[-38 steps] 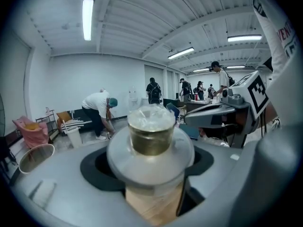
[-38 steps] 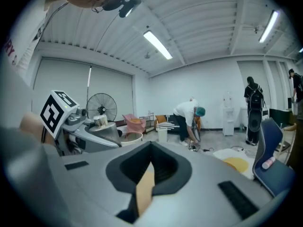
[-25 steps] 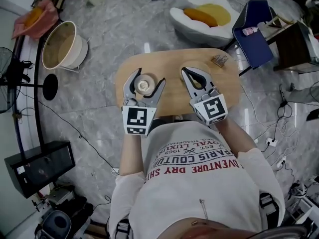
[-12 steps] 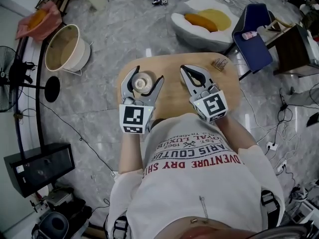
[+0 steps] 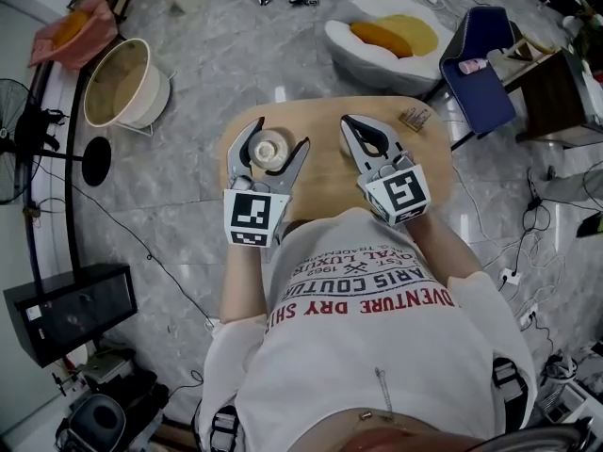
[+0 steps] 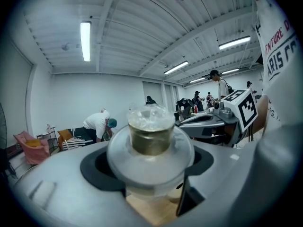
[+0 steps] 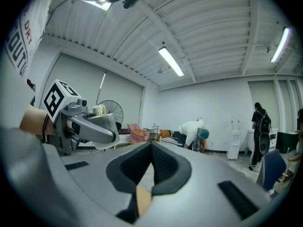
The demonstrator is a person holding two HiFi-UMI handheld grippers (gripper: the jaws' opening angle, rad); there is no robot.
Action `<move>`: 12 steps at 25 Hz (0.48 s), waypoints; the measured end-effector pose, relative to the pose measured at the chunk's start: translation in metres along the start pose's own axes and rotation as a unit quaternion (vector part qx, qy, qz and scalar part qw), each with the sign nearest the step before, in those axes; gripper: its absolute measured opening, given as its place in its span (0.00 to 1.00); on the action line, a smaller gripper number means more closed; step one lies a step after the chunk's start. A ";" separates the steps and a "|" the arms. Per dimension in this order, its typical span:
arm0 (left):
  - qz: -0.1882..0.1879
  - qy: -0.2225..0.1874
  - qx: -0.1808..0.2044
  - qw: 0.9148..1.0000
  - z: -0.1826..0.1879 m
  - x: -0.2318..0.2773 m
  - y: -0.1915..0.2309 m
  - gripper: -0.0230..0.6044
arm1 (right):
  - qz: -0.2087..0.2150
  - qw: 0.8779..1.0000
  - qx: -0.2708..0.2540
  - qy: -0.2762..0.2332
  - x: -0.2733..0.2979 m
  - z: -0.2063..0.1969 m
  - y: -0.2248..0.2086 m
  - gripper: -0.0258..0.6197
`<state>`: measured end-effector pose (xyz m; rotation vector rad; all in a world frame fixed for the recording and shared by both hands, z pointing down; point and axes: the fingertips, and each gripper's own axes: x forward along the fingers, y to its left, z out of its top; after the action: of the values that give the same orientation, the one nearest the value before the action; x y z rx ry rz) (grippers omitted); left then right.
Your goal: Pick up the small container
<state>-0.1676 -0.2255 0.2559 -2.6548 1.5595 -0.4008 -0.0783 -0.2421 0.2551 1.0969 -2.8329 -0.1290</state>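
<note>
Left gripper (image 5: 281, 137): unchanged over last second, jaws held at same width, seemingly clamped on small container (image 5: 270, 149). Probably ready for lift. Near far-left edge of tabletop (image 5: 325, 172); open room straight up, bare wood mid-tabletop. Right gripper (image 5: 350, 125): jaws closed, empty. Small packet (image 5: 415, 116) at far-right corner, well apart.

1. A rounded wooden table (image 5: 330, 163) has a small brown item (image 5: 415, 117) near its far right edge.
2. A cream bucket (image 5: 118, 83) stands on the grey floor (image 5: 217, 55).
3. A blue chair (image 5: 476, 64) stands beside a white beanbag (image 5: 377, 36).
</note>
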 end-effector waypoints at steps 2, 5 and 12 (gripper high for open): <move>-0.001 -0.002 -0.002 1.000 0.000 -0.002 0.000 0.58 | -0.001 1.000 0.004 -0.001 0.000 0.000 0.002 0.03; -0.002 -0.001 -0.003 1.000 -0.001 -0.004 -0.001 0.58 | 0.000 1.000 0.006 -0.004 0.000 0.001 0.007 0.03; -0.009 0.003 0.001 1.000 -0.004 -0.007 -0.007 0.58 | -0.002 1.000 0.016 -0.001 -0.004 0.002 0.010 0.03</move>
<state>-0.1655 -0.2159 0.2591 -2.6708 1.5364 -0.4111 -0.0821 -0.2318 0.2536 1.1091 -2.8453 -0.0846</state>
